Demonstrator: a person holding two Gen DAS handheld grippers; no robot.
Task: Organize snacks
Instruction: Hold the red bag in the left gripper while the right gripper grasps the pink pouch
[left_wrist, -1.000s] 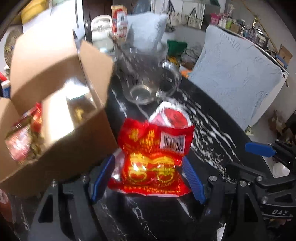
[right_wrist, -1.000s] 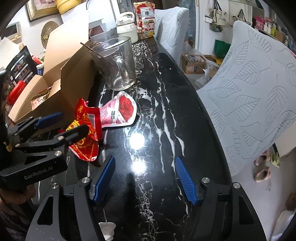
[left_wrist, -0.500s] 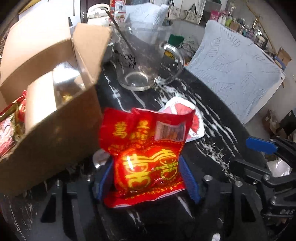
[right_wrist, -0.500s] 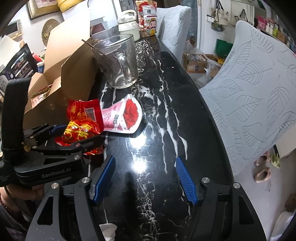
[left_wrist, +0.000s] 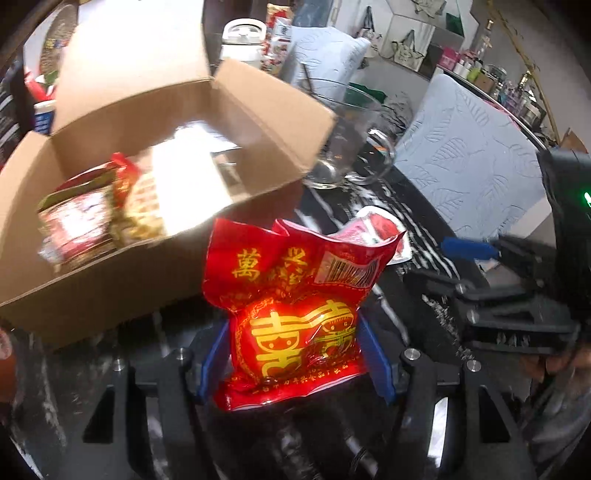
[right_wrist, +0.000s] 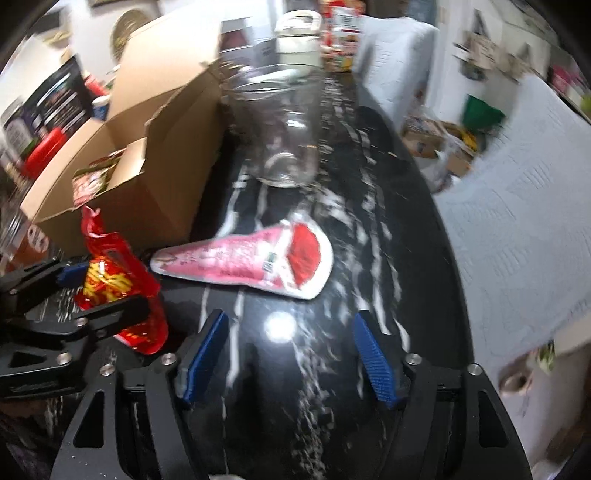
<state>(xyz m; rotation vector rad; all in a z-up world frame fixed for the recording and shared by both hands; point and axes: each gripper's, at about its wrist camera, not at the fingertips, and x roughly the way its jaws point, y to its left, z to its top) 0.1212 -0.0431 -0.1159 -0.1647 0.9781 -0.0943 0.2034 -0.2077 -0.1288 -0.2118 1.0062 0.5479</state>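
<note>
Left wrist view, left gripper (left_wrist: 295, 354) pinching glossy red gold-lettered snack bag (left_wrist: 295, 302), right gripper (right_wrist: 291, 354) spread.

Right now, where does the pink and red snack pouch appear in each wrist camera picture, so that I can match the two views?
Left wrist view: the pink and red snack pouch lies right of centre on the black table, partly hidden behind the red packet that the left gripper grips.
Right wrist view: the pouch lies flat near the centre, ahead of the open right gripper.
Shared landmark: the glass jug beside the cardboard box.
</note>
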